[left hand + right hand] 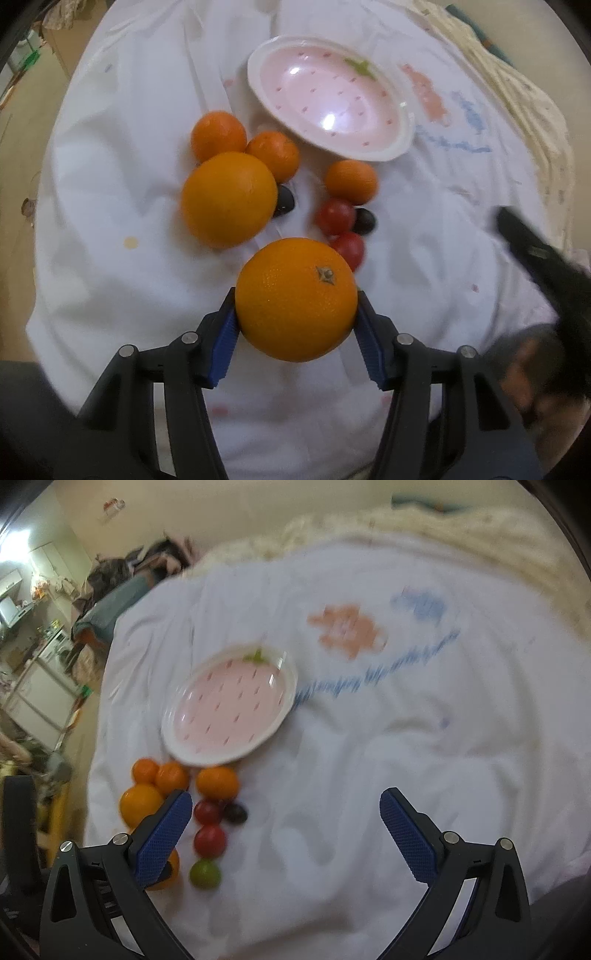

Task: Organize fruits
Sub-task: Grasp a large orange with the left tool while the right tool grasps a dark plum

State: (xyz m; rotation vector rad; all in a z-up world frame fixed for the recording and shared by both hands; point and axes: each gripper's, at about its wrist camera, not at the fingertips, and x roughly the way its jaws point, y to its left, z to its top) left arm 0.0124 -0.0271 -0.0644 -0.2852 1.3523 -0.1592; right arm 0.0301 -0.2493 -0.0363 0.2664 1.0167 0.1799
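Note:
My left gripper (296, 297) is shut on a big orange (288, 314), its blue pads pressing on both sides, stem up. Beyond it lie another big orange (229, 199), three small oranges (218, 134), two red tomatoes (334, 216) and dark grapes (365, 220). A pink strawberry-pattern plate (404, 136) stands empty behind the fruit. My right gripper (286, 797) hangs open over bare cloth, to the right of the fruit pile. In its view a green tomato (205, 873) lies nearest, and the plate (207, 757) sits further back.
A white cloth (369, 757) with orange and blue prints covers the surface. A cream knitted blanket (406, 520) borders its far side. The cloth's left edge drops to the floor, with furniture and clutter (40, 686) beyond. The right gripper's black body (532, 251) shows blurred in the left wrist view.

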